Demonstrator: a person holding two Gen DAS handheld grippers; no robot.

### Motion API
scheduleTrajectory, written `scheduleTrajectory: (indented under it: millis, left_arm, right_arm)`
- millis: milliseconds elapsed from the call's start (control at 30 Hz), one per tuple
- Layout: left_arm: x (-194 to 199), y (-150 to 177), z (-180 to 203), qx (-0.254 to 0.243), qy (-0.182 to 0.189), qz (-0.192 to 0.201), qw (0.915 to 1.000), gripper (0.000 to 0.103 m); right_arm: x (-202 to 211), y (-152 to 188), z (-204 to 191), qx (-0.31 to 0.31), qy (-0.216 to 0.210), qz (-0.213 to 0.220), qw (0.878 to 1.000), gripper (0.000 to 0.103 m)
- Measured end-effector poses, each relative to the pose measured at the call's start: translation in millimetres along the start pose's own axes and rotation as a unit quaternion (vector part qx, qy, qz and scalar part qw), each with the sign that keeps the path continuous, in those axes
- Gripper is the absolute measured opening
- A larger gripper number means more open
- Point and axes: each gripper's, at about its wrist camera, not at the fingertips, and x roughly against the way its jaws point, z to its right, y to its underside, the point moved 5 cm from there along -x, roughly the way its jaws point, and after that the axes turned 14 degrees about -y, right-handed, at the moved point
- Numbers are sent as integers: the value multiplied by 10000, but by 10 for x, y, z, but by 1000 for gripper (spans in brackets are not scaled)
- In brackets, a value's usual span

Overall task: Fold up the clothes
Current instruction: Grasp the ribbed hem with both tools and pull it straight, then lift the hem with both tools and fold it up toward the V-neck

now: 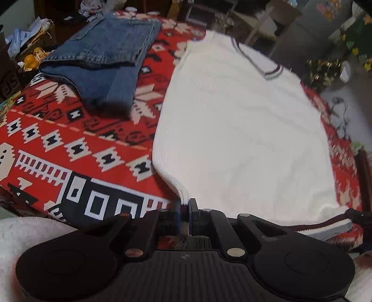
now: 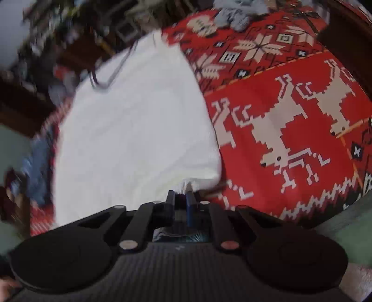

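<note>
A red patterned cloth [image 1: 69, 144] is spread over the surface, woven with white and black geometric shapes and, in the right wrist view, pale deer figures [image 2: 276, 132]. Orange round fruit [image 1: 31, 60] is seen at the far left edge in the left wrist view, beside crumpled blue paper [image 1: 19, 38]. A grey crumpled item [image 2: 234, 14] is laid on the cloth's far end in the right wrist view. A dark cabinet with coloured stickers [image 1: 325, 9] is seen beyond the surface, along with blurred clutter that cannot be identified.

Red patterned cloth [image 1: 69, 139] — dim, cluttered room behind.
</note>
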Motion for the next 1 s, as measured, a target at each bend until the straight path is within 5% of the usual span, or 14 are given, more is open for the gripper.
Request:
scheduleTrajectory:
  millis: [367,767,967,1000]
  left_arm:
    - [161,-540,28,1041,1466,758,9808,6]
    - [-516,-1168,231,1123,1787,1175,9704,8]
    - [-512,-1244,142,891,1528,1662,9701,32]
    - [-491,-1250,110,861,1524,1741,9691,32]
  right_arm:
    - [105,-382,148,-596,-1046,1131,9863,5]
    - [-432,-1154,433,-274,-863,1762,9802,0]
    - [-672,-1207,399,327,-545,1480,9869,10]
    - [-646,-1203,342,458,-573,1456,9866,19]
